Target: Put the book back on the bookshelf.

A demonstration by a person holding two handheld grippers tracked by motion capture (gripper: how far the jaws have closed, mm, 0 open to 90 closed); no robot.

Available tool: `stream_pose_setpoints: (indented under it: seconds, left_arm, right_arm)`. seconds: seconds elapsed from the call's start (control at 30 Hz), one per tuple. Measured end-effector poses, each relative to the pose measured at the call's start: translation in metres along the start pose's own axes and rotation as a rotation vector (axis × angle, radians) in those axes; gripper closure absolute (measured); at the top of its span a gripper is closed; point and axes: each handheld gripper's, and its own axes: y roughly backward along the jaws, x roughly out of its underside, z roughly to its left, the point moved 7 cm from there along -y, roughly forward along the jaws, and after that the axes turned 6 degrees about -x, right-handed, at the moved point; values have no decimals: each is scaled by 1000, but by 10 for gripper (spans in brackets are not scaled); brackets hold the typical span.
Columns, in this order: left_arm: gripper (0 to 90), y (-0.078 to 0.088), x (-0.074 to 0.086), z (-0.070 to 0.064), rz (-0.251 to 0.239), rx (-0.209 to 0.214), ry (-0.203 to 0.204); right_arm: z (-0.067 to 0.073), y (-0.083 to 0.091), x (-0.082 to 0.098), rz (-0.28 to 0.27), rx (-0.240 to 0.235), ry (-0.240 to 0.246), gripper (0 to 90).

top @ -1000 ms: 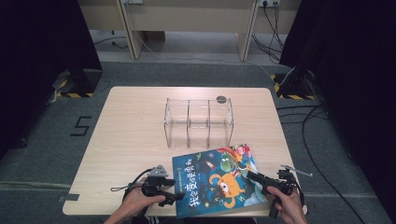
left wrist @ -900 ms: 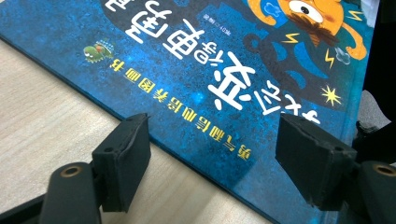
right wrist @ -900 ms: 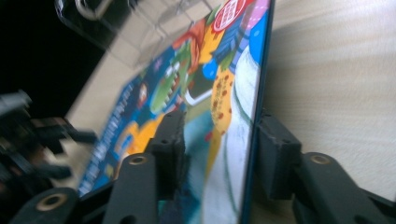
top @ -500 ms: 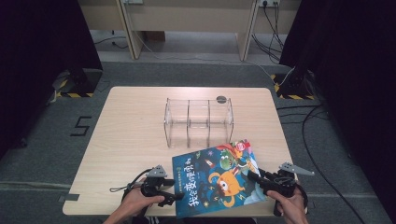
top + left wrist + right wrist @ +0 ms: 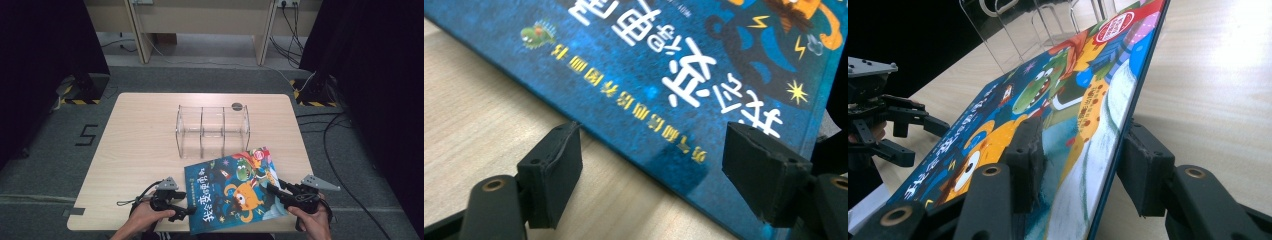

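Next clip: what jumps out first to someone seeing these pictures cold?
The bright blue children's picture book with cartoon monsters, lying at the table's near edge. The right gripper has its jaws either side of the book's edge, one on the cover, one beneath; the left gripper sits open at the opposite corner. Behind stands an empty clear acrylic divider rack.

book [image 5: 684,75] cover cropped on three sides, print blurred, person's forearms [image 5: 131,231] cut off

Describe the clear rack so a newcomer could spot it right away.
On the table, look past the book toward the far edge. The rack stands there, a see-through box split by dividers into three slots. A small dark disc lies at its far right corner.
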Motion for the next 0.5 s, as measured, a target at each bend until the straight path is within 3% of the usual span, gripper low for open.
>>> stream_pose_setpoints:
  seconds: [0.23, 0.33, 0.5]
  left_arm:
    - [220, -2, -1, -4, 0, 28, 9]
    - [222, -2, -1, -3, 2, 26, 12]
    - [288, -1, -3, -1, 1, 29, 50]
  right_arm:
    - [14, 4, -11, -53, -38, 138, 546]
    - [15, 4, -9, -54, -41, 146, 544]
    - [9, 3, -3, -21, -43, 93, 541]
